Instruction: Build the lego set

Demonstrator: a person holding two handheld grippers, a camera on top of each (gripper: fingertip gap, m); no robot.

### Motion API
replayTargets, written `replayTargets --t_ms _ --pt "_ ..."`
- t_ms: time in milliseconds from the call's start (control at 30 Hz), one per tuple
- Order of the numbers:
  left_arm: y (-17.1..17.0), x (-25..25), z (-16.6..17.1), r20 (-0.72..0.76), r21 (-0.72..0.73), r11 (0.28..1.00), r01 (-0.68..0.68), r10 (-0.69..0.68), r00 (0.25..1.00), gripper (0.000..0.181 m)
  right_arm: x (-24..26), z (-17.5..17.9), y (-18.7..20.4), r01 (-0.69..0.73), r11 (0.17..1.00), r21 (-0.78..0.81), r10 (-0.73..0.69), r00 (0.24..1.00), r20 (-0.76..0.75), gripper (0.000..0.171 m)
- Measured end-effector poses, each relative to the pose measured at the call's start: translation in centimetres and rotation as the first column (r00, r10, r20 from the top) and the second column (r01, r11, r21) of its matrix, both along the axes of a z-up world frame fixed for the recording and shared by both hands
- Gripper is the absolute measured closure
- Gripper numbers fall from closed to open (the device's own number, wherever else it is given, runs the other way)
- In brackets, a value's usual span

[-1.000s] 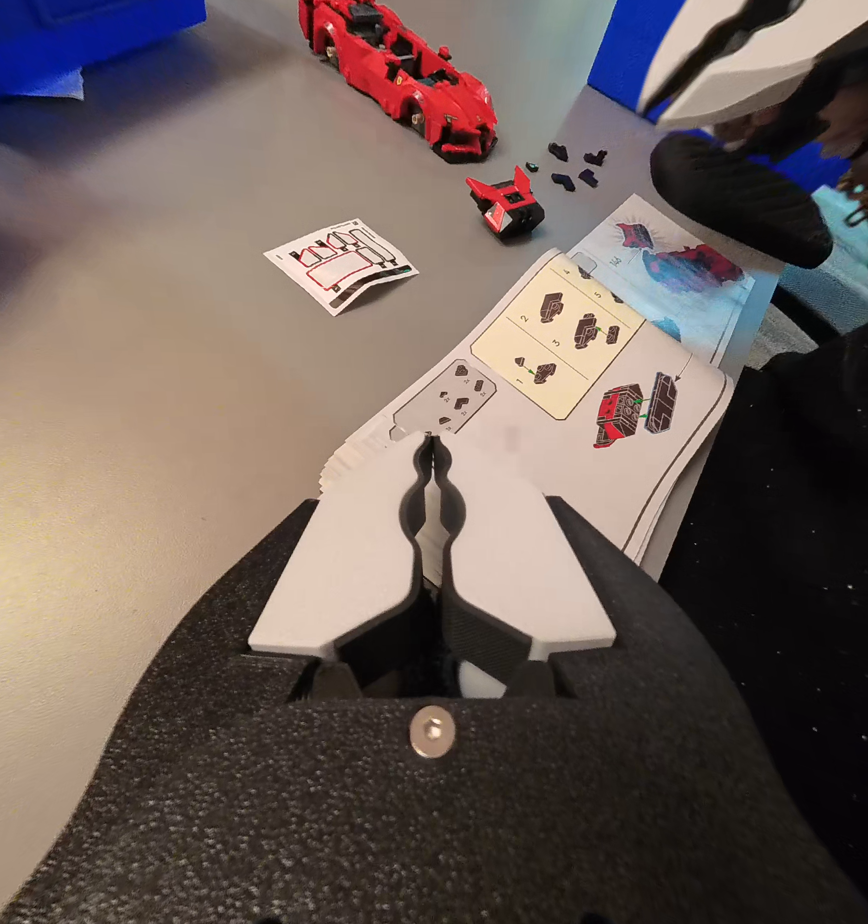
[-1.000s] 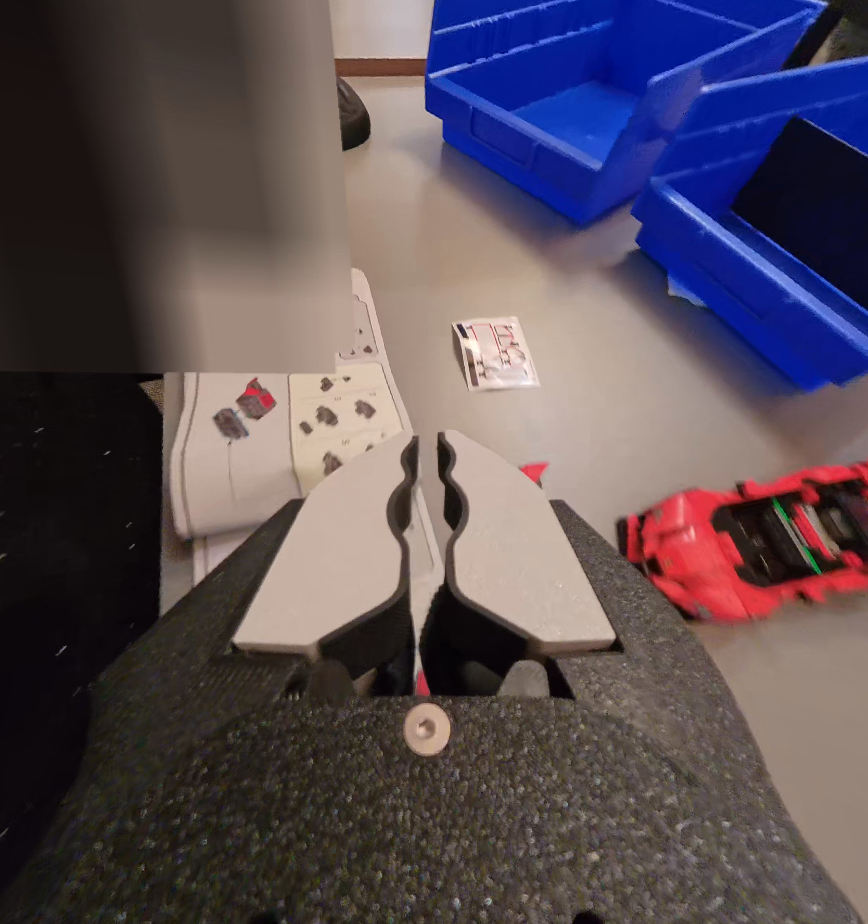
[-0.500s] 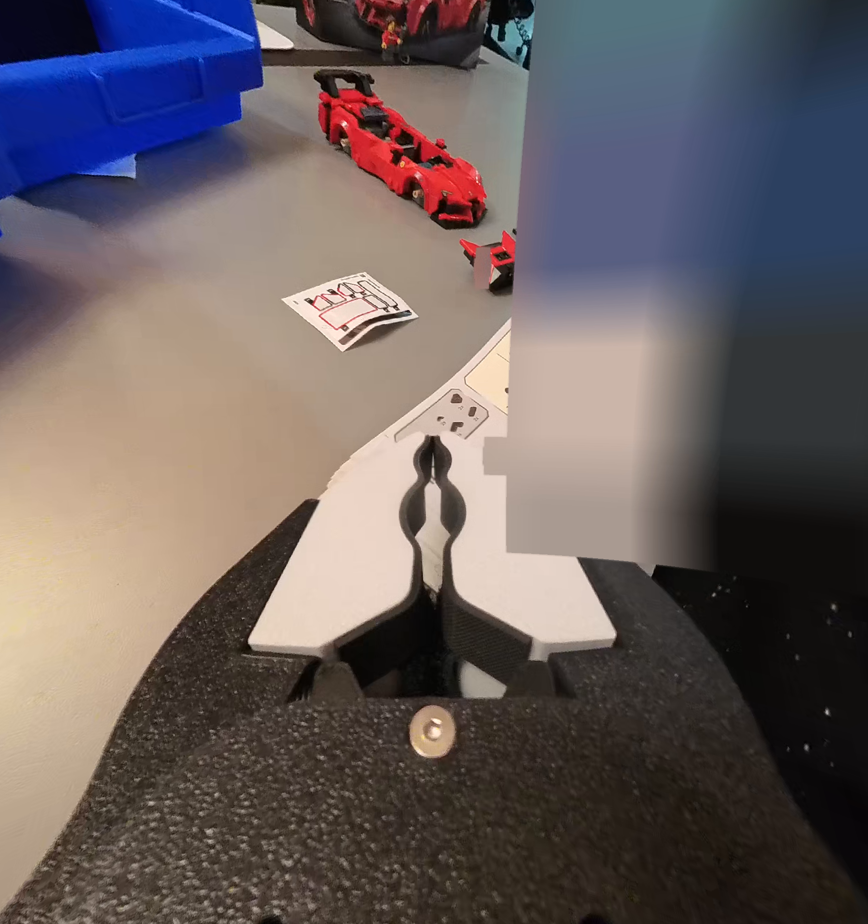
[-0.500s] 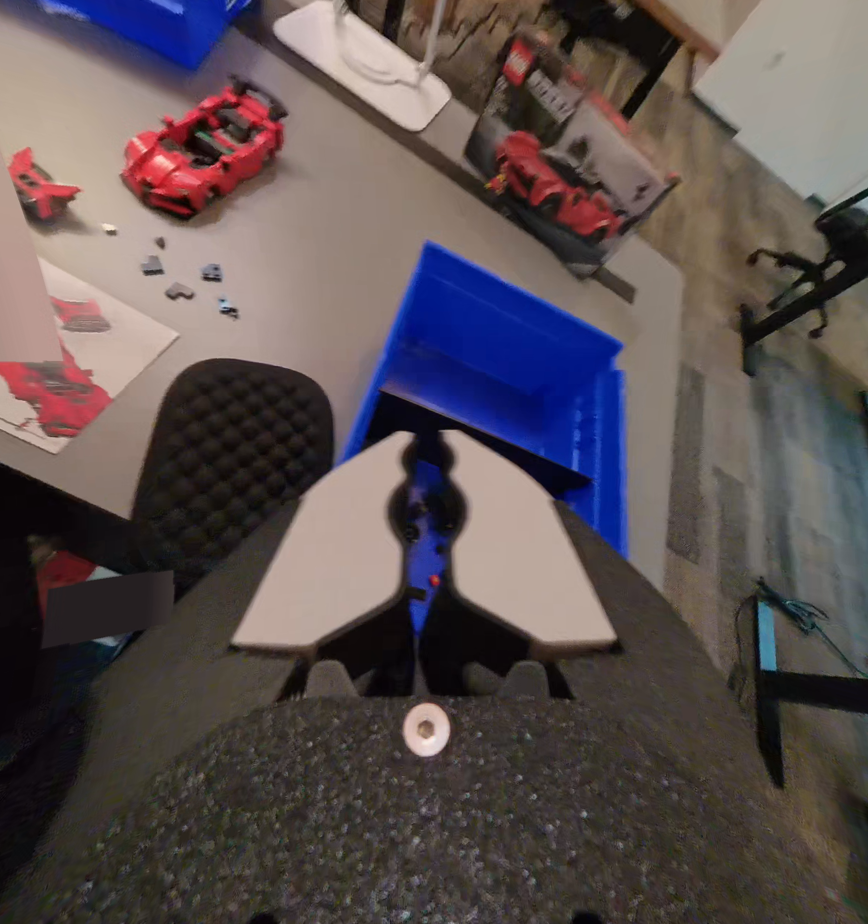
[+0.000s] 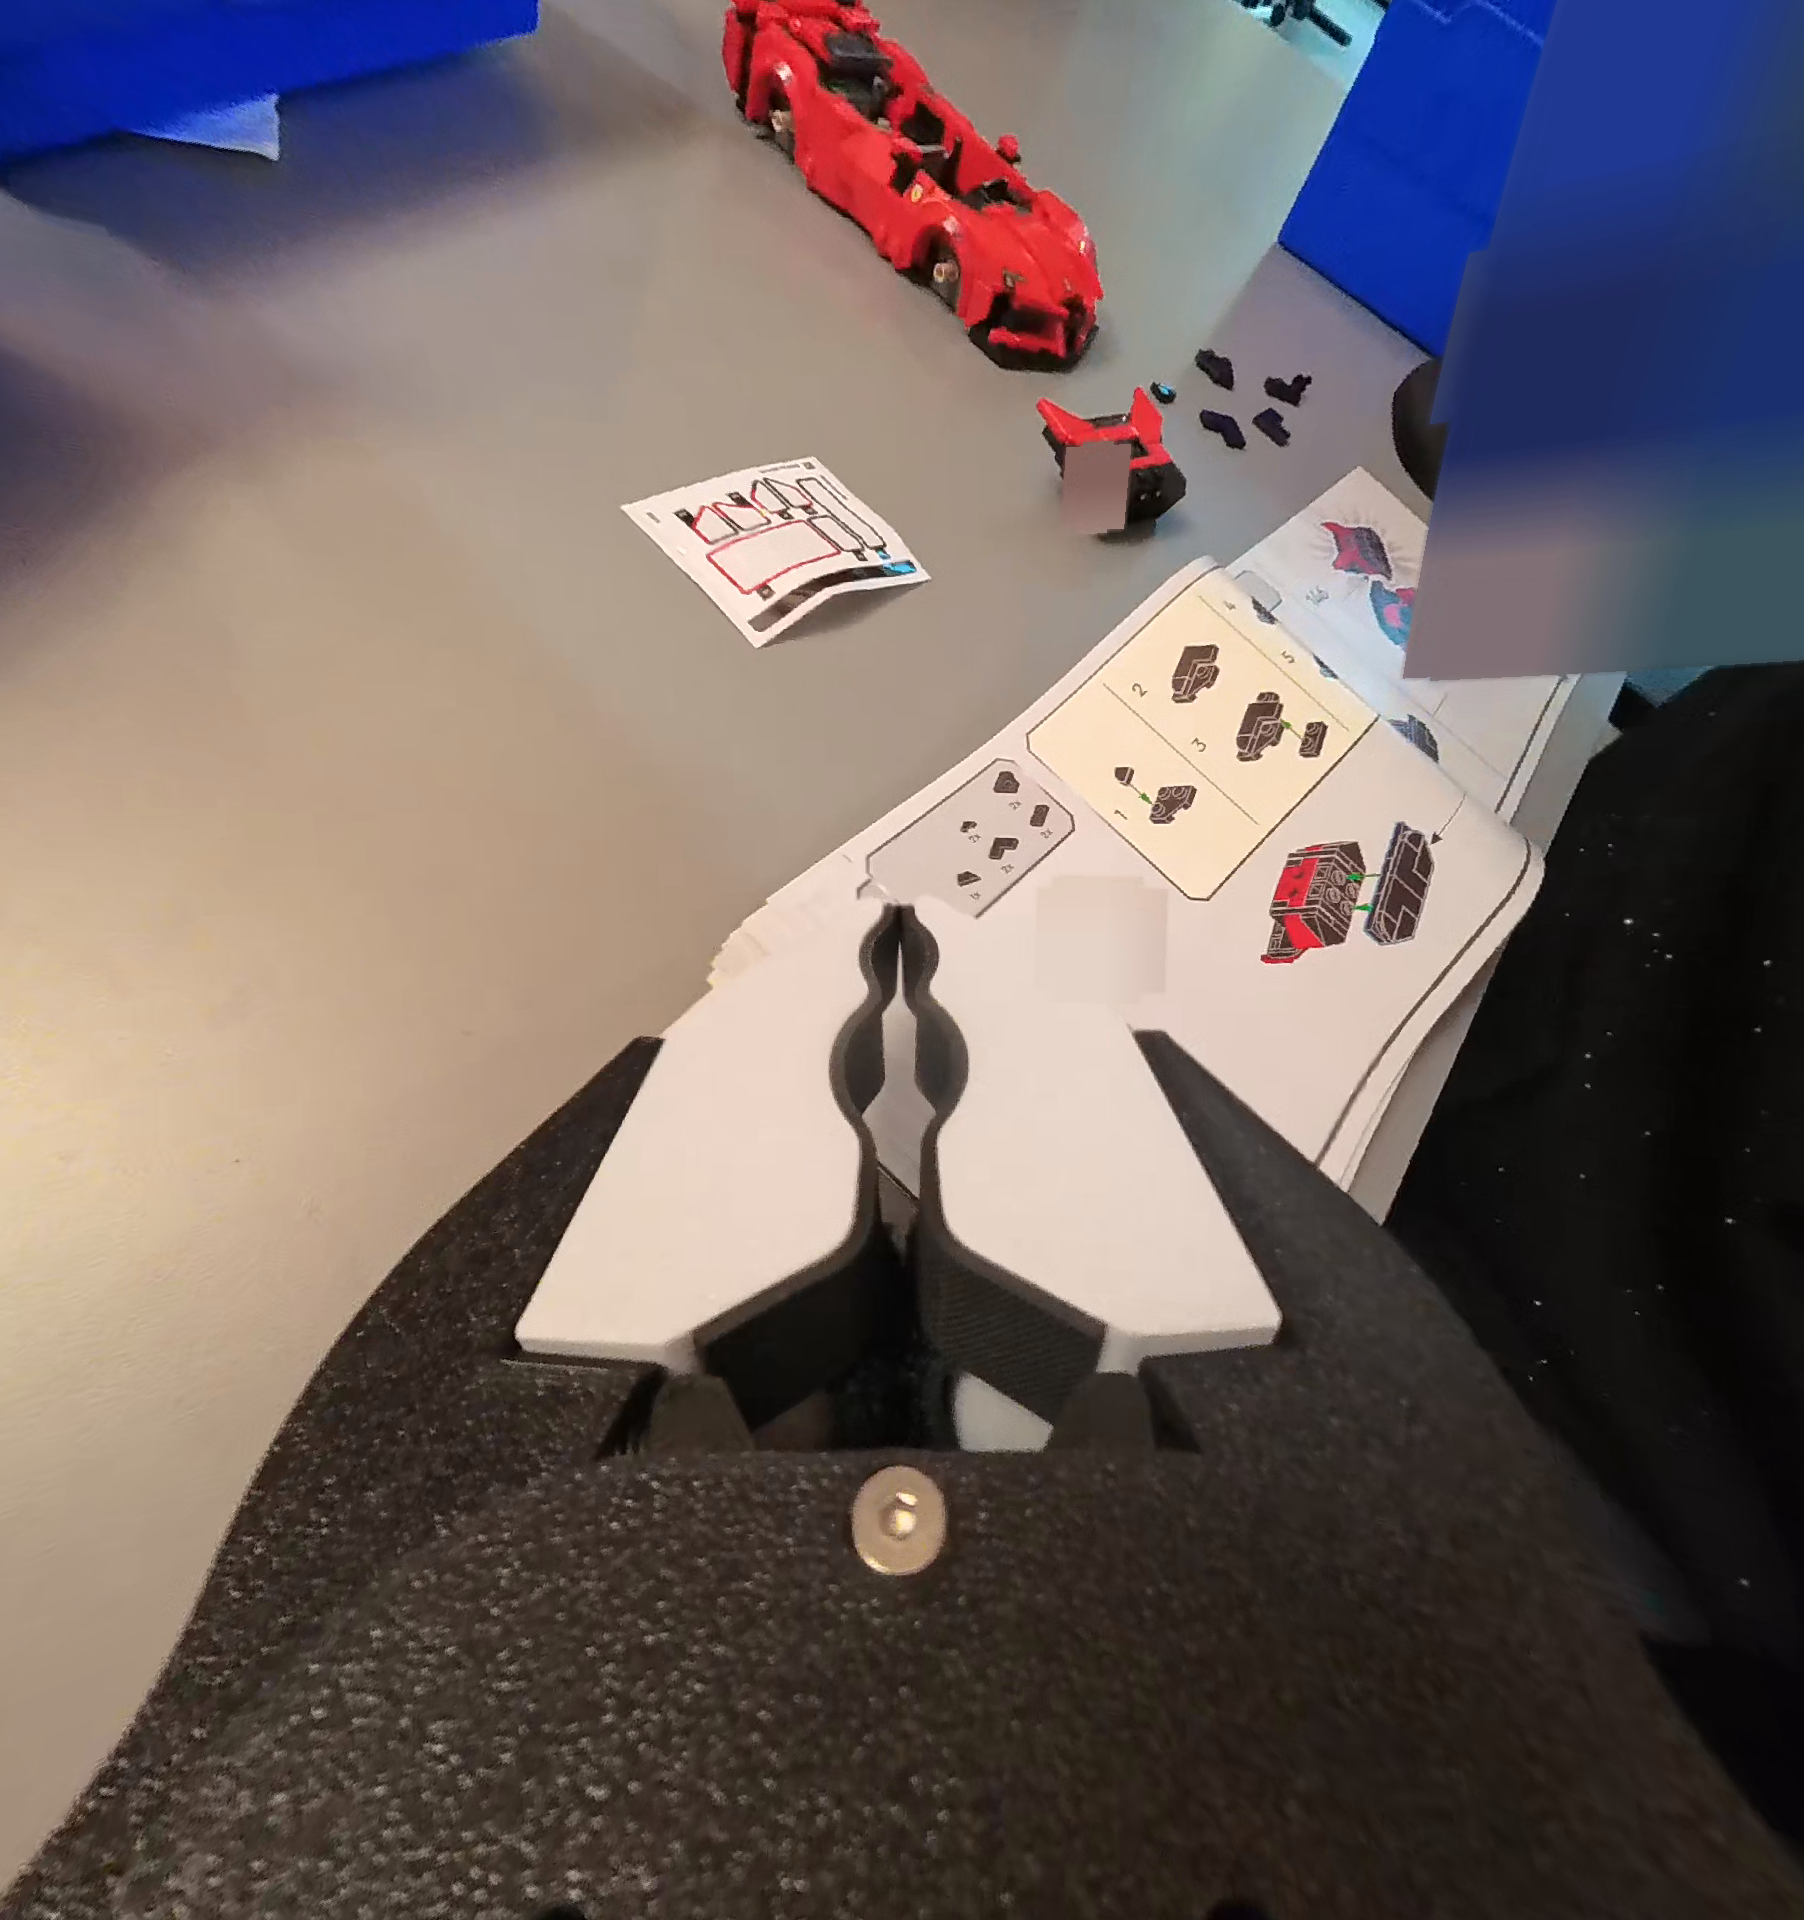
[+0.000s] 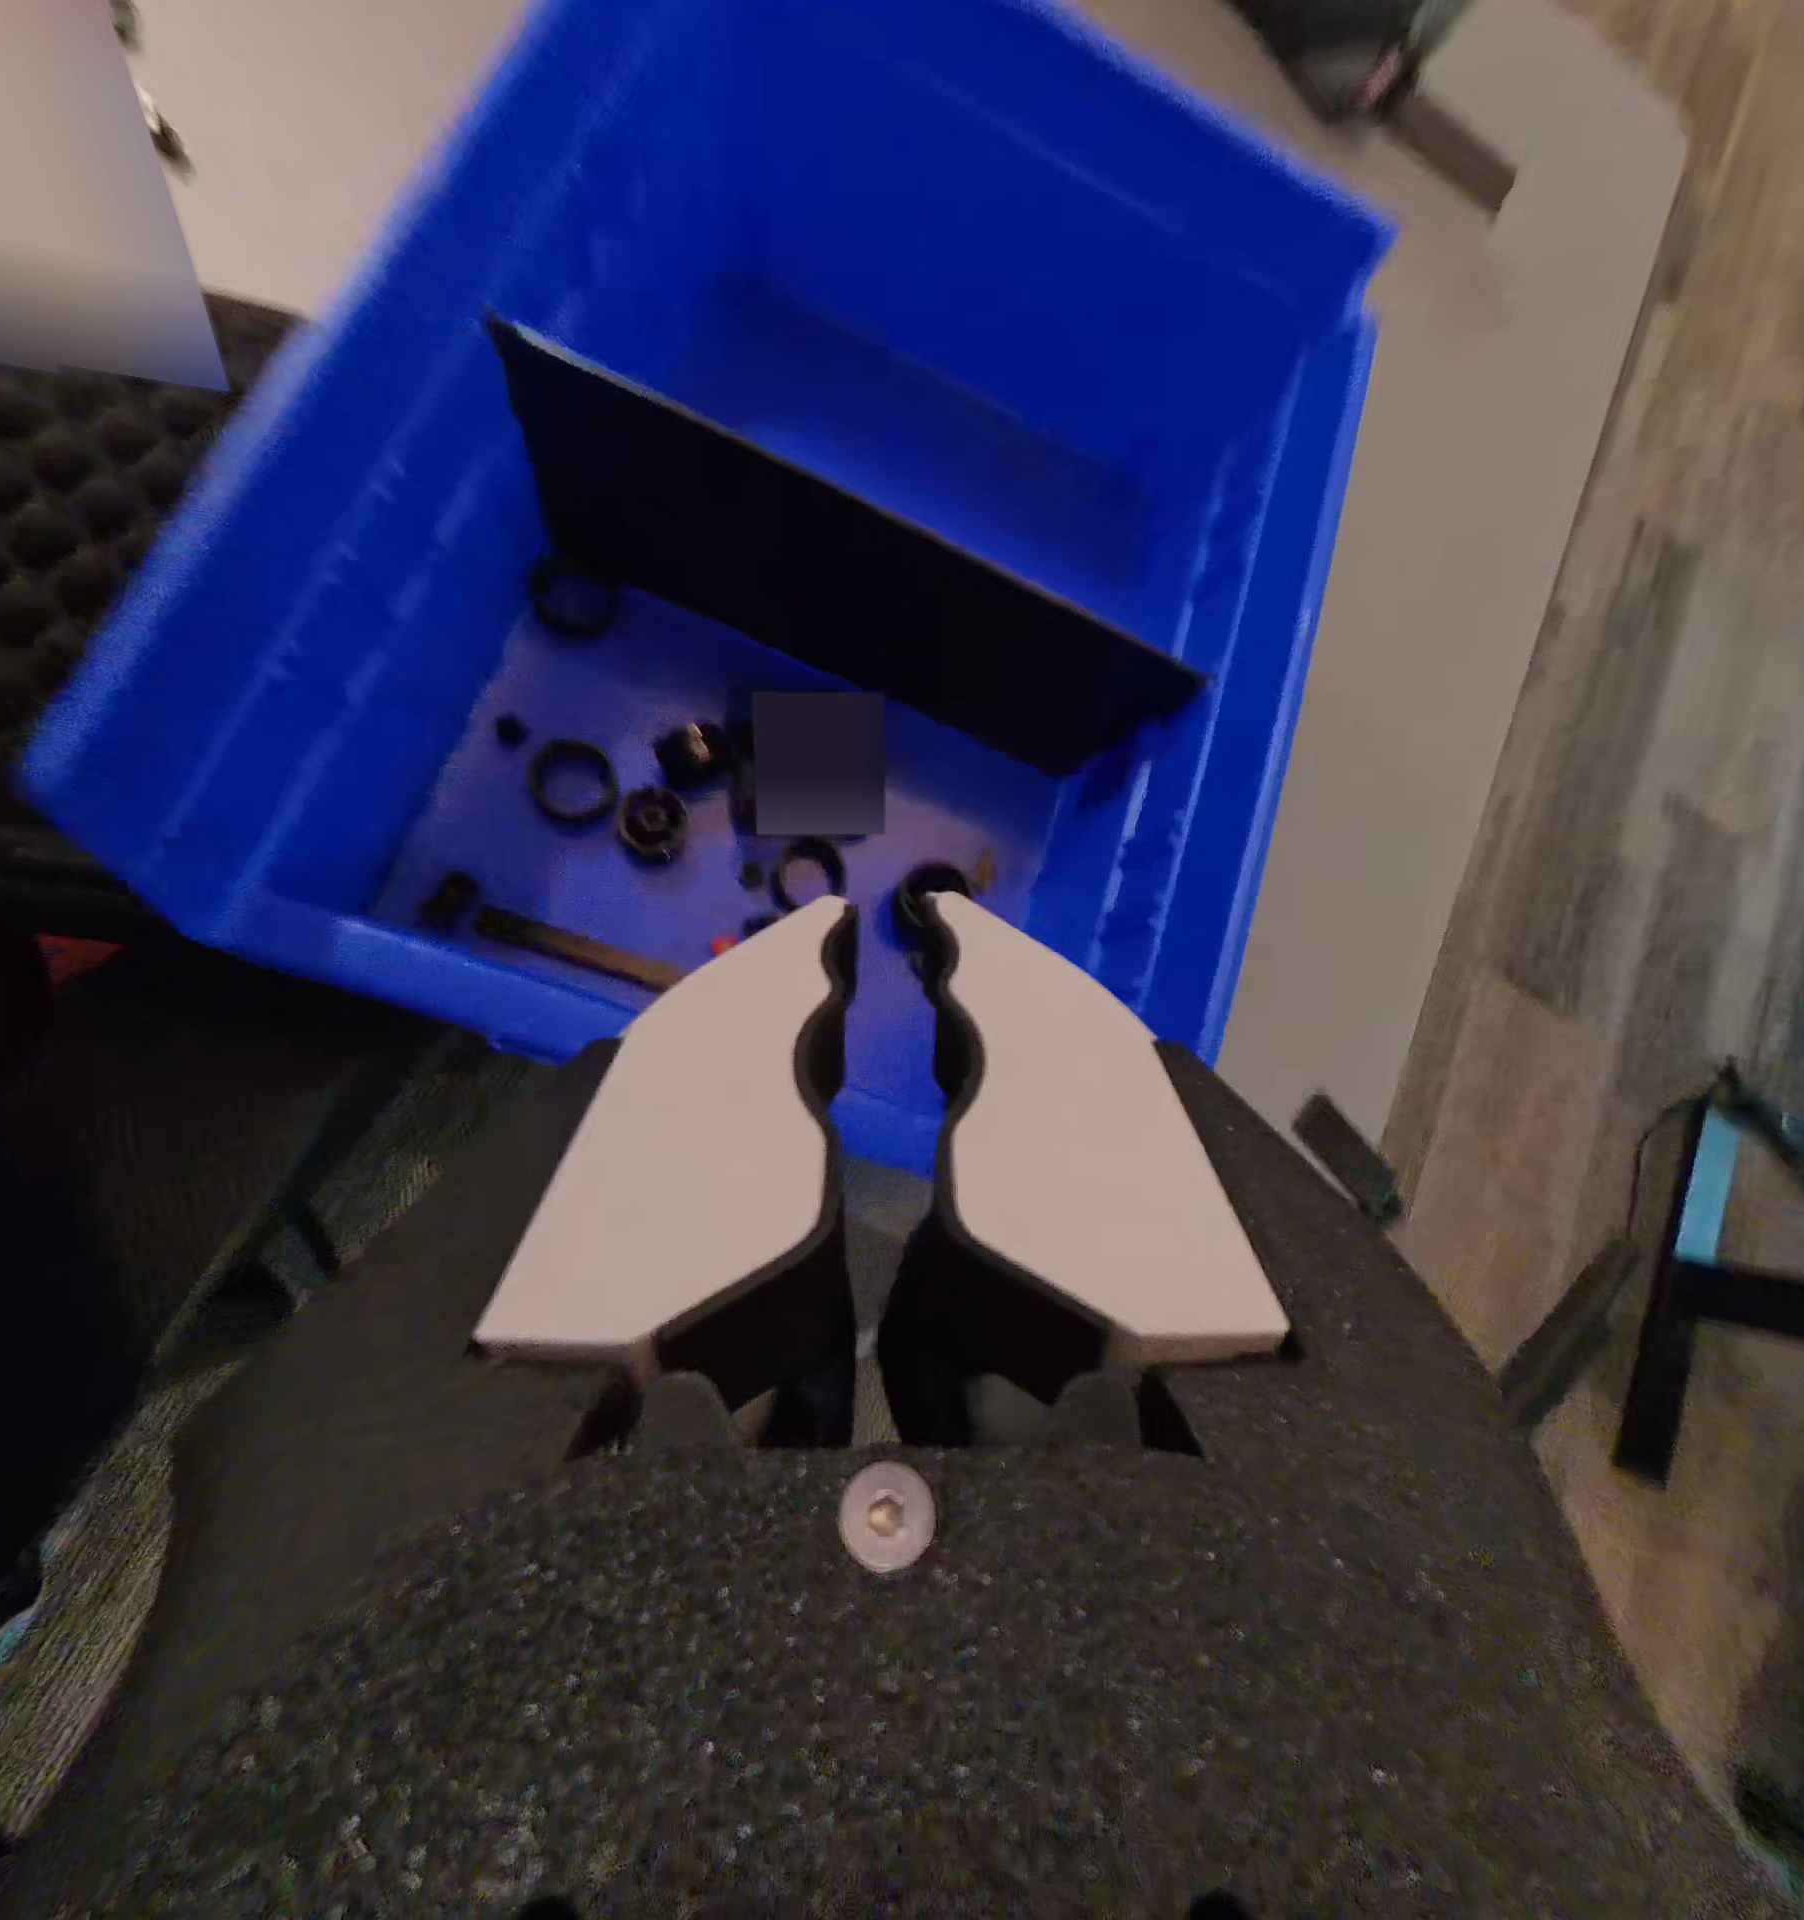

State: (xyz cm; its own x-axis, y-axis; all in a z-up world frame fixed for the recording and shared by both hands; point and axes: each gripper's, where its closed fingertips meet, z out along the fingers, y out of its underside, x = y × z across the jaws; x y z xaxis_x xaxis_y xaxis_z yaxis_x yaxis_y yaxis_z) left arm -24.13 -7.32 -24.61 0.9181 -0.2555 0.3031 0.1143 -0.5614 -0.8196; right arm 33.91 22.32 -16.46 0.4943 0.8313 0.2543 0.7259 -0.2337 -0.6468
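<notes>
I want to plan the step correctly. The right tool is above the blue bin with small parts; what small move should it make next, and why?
Probably lower the right tool into the blue bin toward the loose black parts: its jaws are slightly apart and hold nothing.

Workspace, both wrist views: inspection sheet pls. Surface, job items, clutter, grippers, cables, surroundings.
Surface: grey table, mostly bare on its left.
Job's things: red lego car; small red sub-assembly; loose dark pieces; open instruction booklet; sticker sheet; blue bin holding small dark parts.
Clutter: nothing seen.
Grippers: left hand-held gripper shut, empty, over the booklet's edge; right hand-held gripper slightly open, empty, over the bin.
Cables: nothing clearly seen.
Surroundings: wood-look floor, blurred.
</notes>
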Motion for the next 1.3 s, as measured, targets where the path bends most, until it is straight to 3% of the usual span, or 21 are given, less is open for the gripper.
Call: replayTargets --t_ms 100,267,367,467,533,567,667,733,900,1033,1233,1300 --pt "0.1 -0.5 0.3 0.022 0.018 0.999 -0.034 0.033 0.999 0.181 1.6 -1.8 0.7 0.051 0.997 -0.052 -0.046 0.994 0.1 0.163" --pt "0.1 -1.2 0.6 0.063 0.031 0.997 -0.077 0.075 0.995 0.181 1.2 -4.4 3.8 0.167 0.986 -0.01 -0.159 0.955 0.25 0.171" --pt "0.2 -1.2 0.5 0.071 0.016 0.997 -0.079 0.077 0.994 0.181 2.1 -7.5 5.6 0.242 0.97 -0.01 -0.211 0.863 0.458 0.171" --pt "0.2 -1.2 0.3 0.061 0.004 0.997 -0.079 0.079 0.995 0.181 2.0 -9.8 5.7 0.271 0.958 -0.092 -0.18 0.819 0.545 0.171" --pt "0.2 -1.1 0.1 0.057 -0.003 0.998 -0.071 0.071 0.996 0.181 -0.5 -10.7 4.0 0.197 0.945 -0.26 -0.069 0.9 0.43 0.17" --pt "0.2 -1.0 0.1 0.059 -0.009 0.998 -0.068 0.068 0.996 0.181 -1.2 -10.3 4.1 0.2 0.942 -0.27 -0.089 0.923 0.375 0.171" --pt "0.2 -0.8 -0.3 0.064 -0.038 0.998 -0.051 0.053 0.997 0.181 1.0 -9.3 6.2 0.366 0.917 -0.16 -0.276 0.87 0.409 0.171" --pt "0.2 -0.5 -0.7 0.066 -0.066 0.997 -0.029 0.033 0.997 0.181 0.8 -9.8 6.4 0.42 0.889 -0.185 -0.323 0.859 0.397 0.158" --pt "0.1 0.4 -1.6 0.054 -0.128 0.991 0.035 -0.028 0.998 0.181 0.5 -10.9 6.8 0.519 0.832 -0.196 -0.436 0.829 0.349 0.159" --pt "-0.1 0.8 -1.9 0.067 -0.151 0.986 0.07 -0.06 0.996 0.181 0.1 -11.2 7.0 0.519 0.815 -0.256 -0.44 0.843 0.308 0.164" --pt "-0.1 0.8 -1.5 0.09 -0.134 0.988 0.079 -0.067 0.994 0.181 -0.8 -10.8 4.5 0.386 0.862 -0.327 -0.264 0.895 0.36 0.171" --pt "-0.1 0.8 -1.4 0.094 -0.126 0.989 0.079 -0.068 0.993 0.181 -0.2 -9.5 6.3 0.418 0.894 -0.16 -0.339 0.867 0.365 0.171"
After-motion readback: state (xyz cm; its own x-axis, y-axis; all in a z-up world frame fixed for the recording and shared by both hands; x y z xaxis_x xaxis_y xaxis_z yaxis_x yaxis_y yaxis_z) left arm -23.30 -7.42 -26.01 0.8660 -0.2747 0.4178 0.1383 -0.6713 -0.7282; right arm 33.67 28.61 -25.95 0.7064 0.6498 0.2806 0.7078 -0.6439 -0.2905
